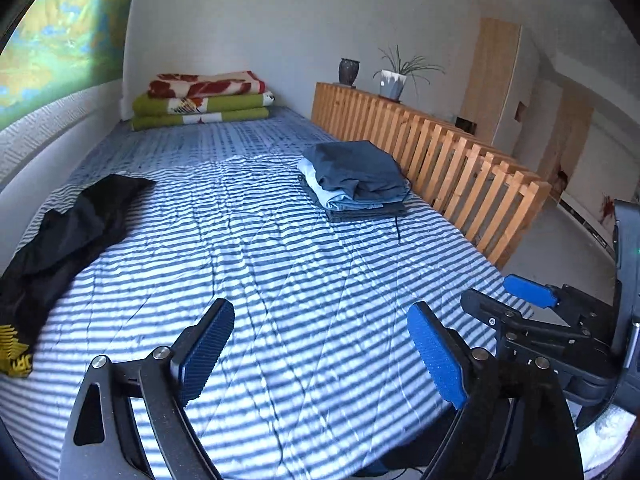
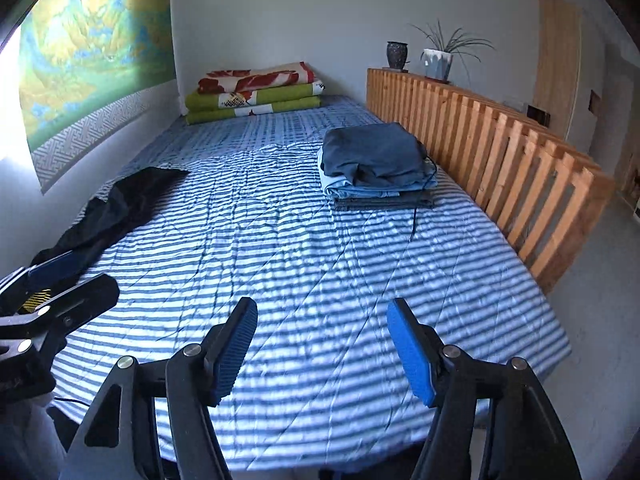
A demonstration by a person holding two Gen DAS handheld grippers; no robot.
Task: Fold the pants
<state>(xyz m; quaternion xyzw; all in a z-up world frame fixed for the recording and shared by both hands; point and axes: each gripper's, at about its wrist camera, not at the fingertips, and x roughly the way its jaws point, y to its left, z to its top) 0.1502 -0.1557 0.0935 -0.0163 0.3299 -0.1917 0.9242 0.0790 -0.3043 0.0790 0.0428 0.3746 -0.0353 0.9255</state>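
Crumpled black pants (image 1: 60,232) with a yellow print lie at the left edge of the striped bed cover (image 1: 280,248), also seen as black pants (image 2: 116,208) in the right wrist view. A stack of folded clothes (image 1: 356,176), dark blue on top, sits at the bed's right side beside the rail; it shows as the stack (image 2: 376,164) in the right view. My left gripper (image 1: 320,352) hovers open over the near end of the bed, nothing between its blue pads. My right gripper (image 2: 322,348) is open and empty too, and stands to the right of the left one.
A wooden slatted rail (image 1: 432,160) runs along the bed's right side, with a vase (image 1: 349,71) and a potted plant (image 1: 394,80) on top. Folded blankets (image 1: 204,100) are stacked at the far end. A wall hanging (image 2: 92,52) is on the left.
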